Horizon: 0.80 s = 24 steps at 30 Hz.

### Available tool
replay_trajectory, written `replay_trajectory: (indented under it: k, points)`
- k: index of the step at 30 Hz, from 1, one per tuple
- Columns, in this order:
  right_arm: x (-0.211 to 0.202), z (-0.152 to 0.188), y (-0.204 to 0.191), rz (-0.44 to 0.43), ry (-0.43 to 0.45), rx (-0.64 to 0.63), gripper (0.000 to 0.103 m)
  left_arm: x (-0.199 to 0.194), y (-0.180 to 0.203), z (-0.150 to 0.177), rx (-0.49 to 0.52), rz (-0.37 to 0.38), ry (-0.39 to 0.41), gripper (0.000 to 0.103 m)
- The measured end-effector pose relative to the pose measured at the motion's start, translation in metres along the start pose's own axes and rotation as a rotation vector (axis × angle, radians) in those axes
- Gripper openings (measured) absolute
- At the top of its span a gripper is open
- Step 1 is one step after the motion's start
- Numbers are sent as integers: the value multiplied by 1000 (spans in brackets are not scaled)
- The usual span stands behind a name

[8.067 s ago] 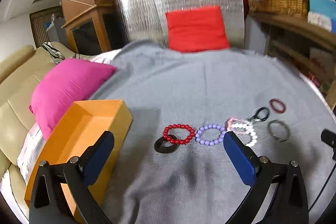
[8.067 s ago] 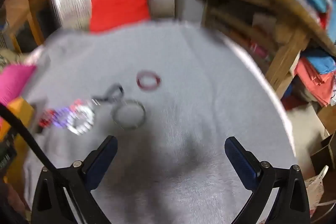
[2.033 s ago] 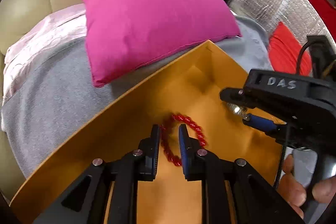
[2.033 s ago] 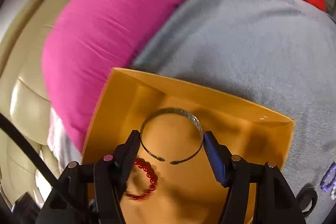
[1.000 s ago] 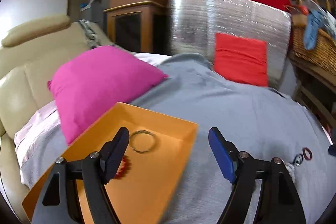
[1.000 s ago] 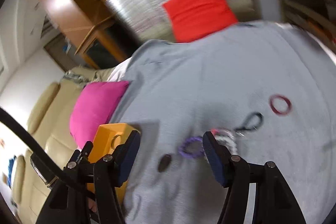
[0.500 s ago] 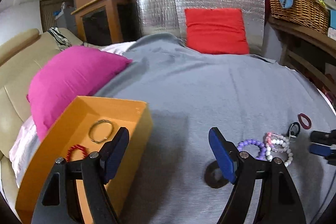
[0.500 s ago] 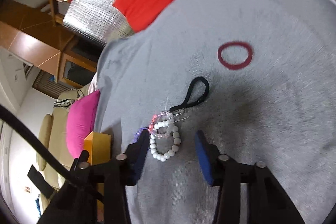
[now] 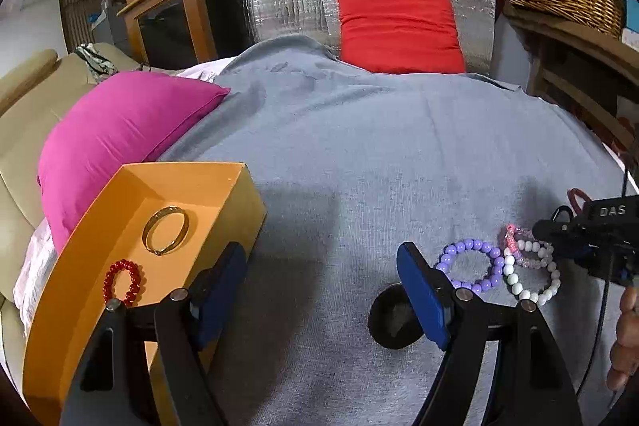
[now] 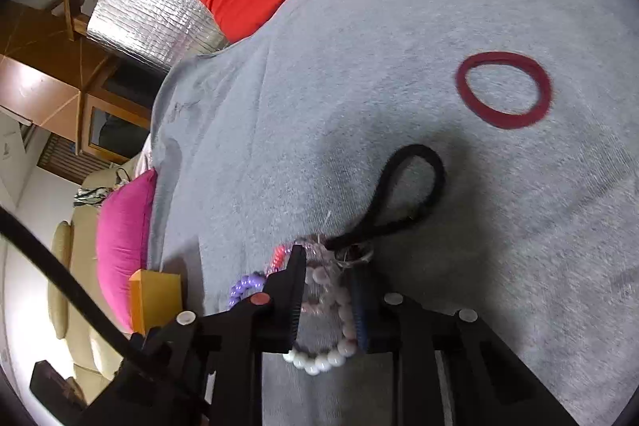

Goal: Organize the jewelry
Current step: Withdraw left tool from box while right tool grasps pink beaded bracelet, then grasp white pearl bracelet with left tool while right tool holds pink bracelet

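Jewelry is partly sorted: inside the orange box a gold bangle and a red bead bracelet are already laid. Well to the right of the box, on the grey cloth, a purple bead bracelet, a white bead bracelet tangled with a pink one, a black hair tie and a dark red ring are left. The right gripper is being closed around the white and pink beads; firm contact cannot be confirmed. The left gripper is held wide apart and empty, just right of the box.
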State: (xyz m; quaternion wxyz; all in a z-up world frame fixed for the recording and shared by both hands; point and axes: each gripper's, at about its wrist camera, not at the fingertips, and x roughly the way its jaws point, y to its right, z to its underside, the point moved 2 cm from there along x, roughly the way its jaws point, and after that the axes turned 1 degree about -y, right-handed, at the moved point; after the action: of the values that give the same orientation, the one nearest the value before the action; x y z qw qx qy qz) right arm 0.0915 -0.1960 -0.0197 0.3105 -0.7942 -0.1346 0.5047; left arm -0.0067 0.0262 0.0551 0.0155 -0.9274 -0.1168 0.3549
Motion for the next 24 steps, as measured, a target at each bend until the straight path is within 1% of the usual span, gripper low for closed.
replay_trajectory:
  k: [1, 3, 6, 8, 10, 13, 17, 20, 22, 23, 24]
  points:
    - [2, 0, -3, 25, 5, -15, 9, 0, 0, 0, 3, -3, 2, 79]
    - [3, 1, -8, 50, 16, -33, 9, -1, 0, 0, 3, -4, 5, 79]
    - [-9, 4, -14, 49, 53, -69, 9, -2, 0, -1, -3, 10, 8, 79]
    - [-21, 5, -13, 38, 75, -92, 9, -4, 4, -1, 2, 25, 11, 79]
    - [-34, 7, -11, 10, 87, -88, 9, -6, 9, -1, 15, 44, 18, 79]
    - [-54, 9, -4, -25, 106, -80, 9, -9, 21, 0, 46, 87, 24, 79]
    - [-70, 9, 12, -50, 97, -45, 9, -9, 43, 4, 93, 156, 11, 79]
    - [-74, 8, 29, -17, 85, -17, 9, -7, 59, 8, 114, 221, -13, 79]
    - [-74, 7, 39, 7, 77, 5, 9, -3, 72, 12, 126, 298, -60, 79]
    - [-75, 8, 45, 12, 72, 14, 9, 1, 76, 13, 125, 325, -88, 79]
    - [-76, 7, 50, 18, 66, 22, 9, 3, 78, 15, 122, 328, -102, 79]
